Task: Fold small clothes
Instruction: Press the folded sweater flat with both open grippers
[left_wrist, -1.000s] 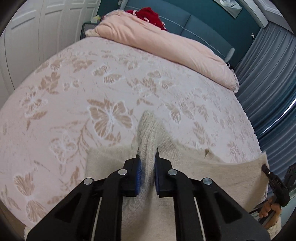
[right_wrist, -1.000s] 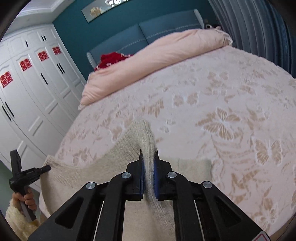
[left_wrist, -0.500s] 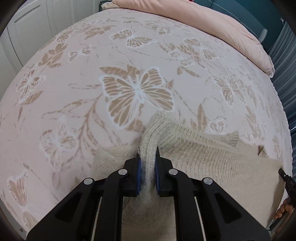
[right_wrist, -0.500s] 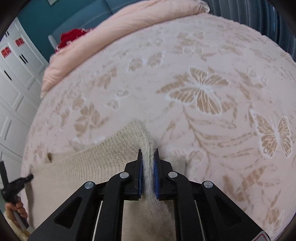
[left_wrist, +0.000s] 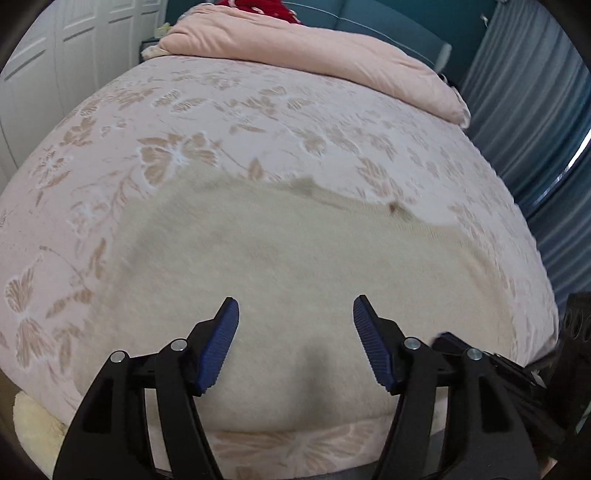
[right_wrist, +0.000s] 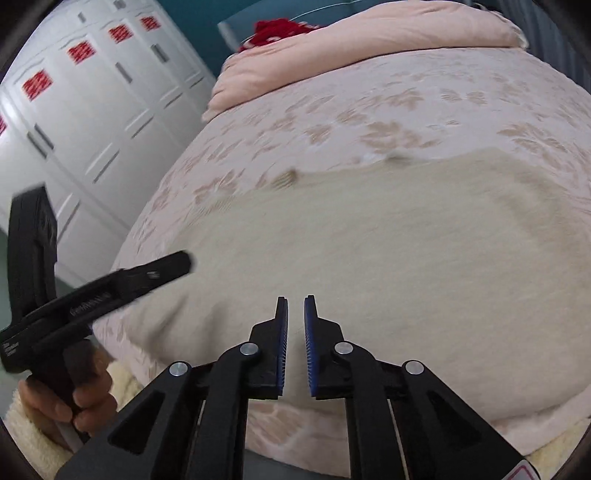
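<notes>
A cream knitted garment (left_wrist: 288, 266) lies spread flat on the butterfly-patterned bedspread (left_wrist: 229, 110), near the bed's front edge. It also shows in the right wrist view (right_wrist: 369, 236). My left gripper (left_wrist: 295, 314) is open and empty, raised above the garment's near part. My right gripper (right_wrist: 295, 317) has its jaws nearly together with a narrow gap and nothing between them, also above the garment's near edge. The left gripper and the hand holding it show at the left of the right wrist view (right_wrist: 110, 280).
A folded pink duvet (left_wrist: 332, 62) lies along the head of the bed, with a red item (right_wrist: 280, 29) behind it. White wardrobe doors (right_wrist: 92, 110) stand to the left. Grey curtains (left_wrist: 535, 129) hang to the right.
Both grippers let go of the cream garment, which now lies flat on the bed. Both pulled back and up toward the bed's near edge. The left jaws opened wide.
</notes>
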